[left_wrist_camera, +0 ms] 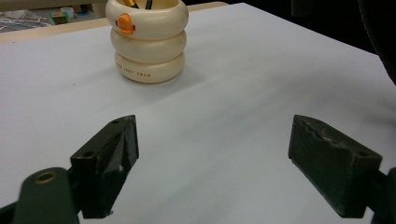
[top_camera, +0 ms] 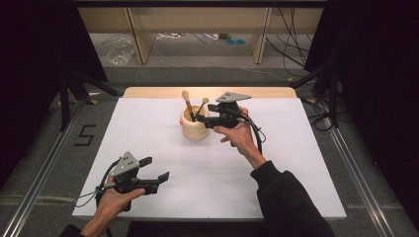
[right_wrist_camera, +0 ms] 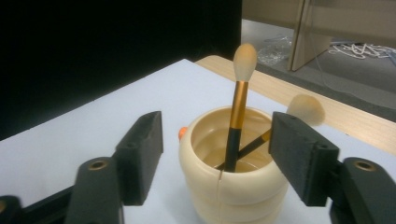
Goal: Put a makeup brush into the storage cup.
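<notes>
Reaching: the right gripper (top_camera: 206, 114) hangs at the cream holder (top_camera: 194, 126), far of centre on the white table (top_camera: 296, 177); judged step is the approach to pull a brush out.
Holder: stacked cream rings with an orange mark on the side (left_wrist_camera: 124, 23), upright, two brushes standing in it.
Upright brush: gold and black handle, pale tip up (right_wrist_camera: 239, 105); leans only slightly, foot against the holder's near inner wall.
Slanted brush: lies across the holder with its tip (right_wrist_camera: 306, 108) out over the right rim, partly behind the right-hand jaw in the right gripper view.
Right fingers: spread wide, nothing between them clamped; the jaws stand either side of the holder's mouth, just near of it.
Brush vs fingers: upright handle sits between the two jaws in line of sight but farther off, apparently not touching either.
Left gripper (top_camera: 153, 168): near left of the table, well apart from the holder, jaws wide apart, empty.
Next move, judged: advance and lift the right jaws to handle height above the rim, centre on the gold band, close, then draw straight up.
Risk, judged: closing low would catch the rim or the slanted brush.
</notes>
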Motion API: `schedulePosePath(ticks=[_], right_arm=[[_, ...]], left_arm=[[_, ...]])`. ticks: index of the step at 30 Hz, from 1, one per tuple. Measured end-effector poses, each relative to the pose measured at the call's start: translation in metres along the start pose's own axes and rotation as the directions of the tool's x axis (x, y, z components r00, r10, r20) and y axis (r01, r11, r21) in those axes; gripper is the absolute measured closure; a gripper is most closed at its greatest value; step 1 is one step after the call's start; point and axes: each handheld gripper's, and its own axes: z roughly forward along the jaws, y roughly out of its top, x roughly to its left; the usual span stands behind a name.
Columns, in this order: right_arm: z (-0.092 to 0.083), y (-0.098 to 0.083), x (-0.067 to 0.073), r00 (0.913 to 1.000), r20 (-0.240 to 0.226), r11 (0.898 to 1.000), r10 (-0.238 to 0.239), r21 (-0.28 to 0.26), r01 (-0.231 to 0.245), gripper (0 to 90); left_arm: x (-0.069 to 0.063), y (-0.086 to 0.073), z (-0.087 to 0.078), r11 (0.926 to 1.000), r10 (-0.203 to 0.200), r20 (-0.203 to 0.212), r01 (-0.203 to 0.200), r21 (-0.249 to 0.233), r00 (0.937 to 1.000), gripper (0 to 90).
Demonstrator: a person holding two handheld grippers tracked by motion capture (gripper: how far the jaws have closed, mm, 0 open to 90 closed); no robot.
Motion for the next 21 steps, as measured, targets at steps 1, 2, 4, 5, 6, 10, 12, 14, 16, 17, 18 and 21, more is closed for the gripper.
schedulePosePath(ticks=[1,2,4,5,6,10,12,14,16,17,18,21], right_arm=[[0.0,-0.001,0.001,1.0,-0.005,1.0,0.007,-0.003,-0.007,34.0],[-0.001,-0.002,0.002,0.9999,-0.008,1.0,0.007,0.004,-0.006,33.6],[-0.002,-0.004,0.003,0.9999,-0.008,1.0,0.012,0.0,-0.012,32.9],[-0.002,-0.004,0.003,0.9999,0.0,1.0,0.015,0.01,-0.015,32.4],[-0.002,-0.004,0.003,0.9999,-0.003,1.0,0.012,0.013,-0.012,31.8],[-0.004,-0.006,0.006,1.0,0.001,1.0,0.007,0.015,-0.007,31.5],[-0.006,-0.008,0.006,0.9998,0.016,1.0,-0.007,0.007,0.007,31.3],[-0.008,-0.01,0.007,1.0,0.006,1.0,0.001,0.012,-0.001,31.2],[-0.01,-0.013,0.008,1.0,0.006,1.0,0.006,0.017,-0.006,31.1],[-0.011,-0.014,0.008,1.0,0.002,1.0,0.001,0.014,-0.001,30.7],[-0.012,-0.014,0.009,1.0,0.005,1.0,0.0,0.017,0.0,30.0],[-0.015,-0.016,0.012,1.0,0.003,1.0,-0.003,0.015,0.003,29.6]], left_arm=[[0.0,0.0,0.0,1.0,-0.001,0.001,0.001,0.0,1.0,16.1],[0.0,0.0,0.0,1.0,-0.002,0.002,0.002,0.001,1.0,16.1],[-0.001,0.0,-0.001,1.0,-0.007,-0.006,0.007,0.001,1.0,16.1],[-0.001,0.0,-0.001,1.0,-0.008,-0.006,0.008,0.0,1.0,16.0],[-0.001,0.0,-0.001,1.0,-0.007,-0.005,0.007,0.001,1.0,16.1],[-0.002,0.0,0.0,1.0,0.0,-0.002,0.0,0.003,1.0,16.0],[-0.002,0.0,0.0,1.0,-0.002,-0.003,0.002,0.003,1.0,16.1],[-0.001,0.0,0.0,0.9999,0.013,0.011,-0.013,0.005,0.9999,16.0],[-0.001,0.0,0.0,0.9999,0.01,-0.008,-0.01,0.002,0.9999,16.0],[-0.002,0.0,0.001,0.9999,0.011,-0.01,-0.011,0.003,0.9999,16.1],[-0.002,0.0,0.001,0.9999,0.011,-0.007,-0.011,0.001,0.9999,16.0],[-0.002,0.0,0.002,1.0,0.009,-0.003,-0.009,-0.001,1.0,16.0]])
